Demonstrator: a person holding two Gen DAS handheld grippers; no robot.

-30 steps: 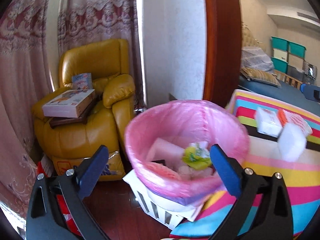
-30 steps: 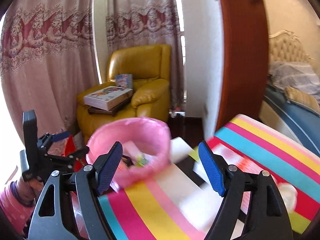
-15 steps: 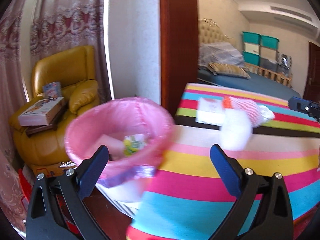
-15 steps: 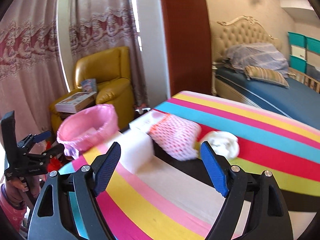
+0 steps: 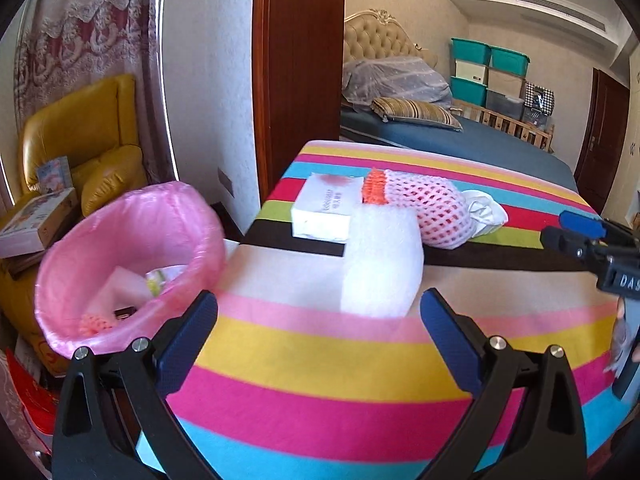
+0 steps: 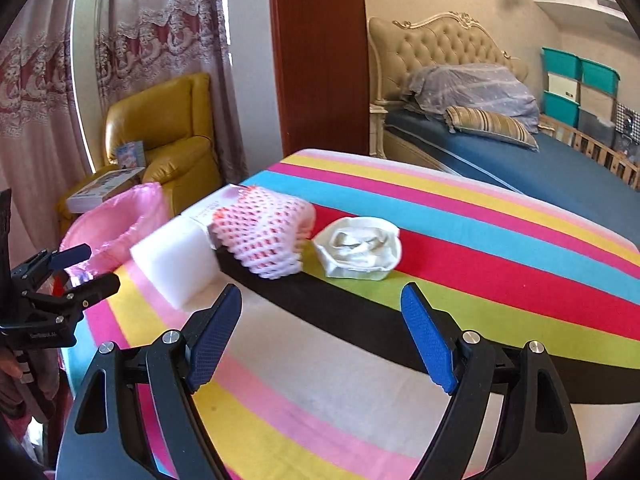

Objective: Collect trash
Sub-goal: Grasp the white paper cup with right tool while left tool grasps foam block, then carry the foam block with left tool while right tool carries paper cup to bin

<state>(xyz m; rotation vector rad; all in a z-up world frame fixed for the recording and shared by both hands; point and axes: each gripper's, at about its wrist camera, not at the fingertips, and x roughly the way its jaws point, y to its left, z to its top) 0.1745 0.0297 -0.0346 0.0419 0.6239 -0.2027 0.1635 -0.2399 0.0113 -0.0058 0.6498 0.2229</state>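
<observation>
The left gripper (image 5: 318, 330) has a matte black plastic frame with triangular cut-outs, silver screw heads on its arms, and textured blue pads on its fingers (image 5: 188, 340). The right gripper (image 6: 320, 334) is built alike: black arms, silver screws, ribbed blue pads. Seen from the side, its black body bears white lettering, only partly readable.

We see bright daylight through the lace-patterned pink curtains (image 5: 80, 40), slight motion blur, and fisheye-bent, dark-vignetted edges.
</observation>
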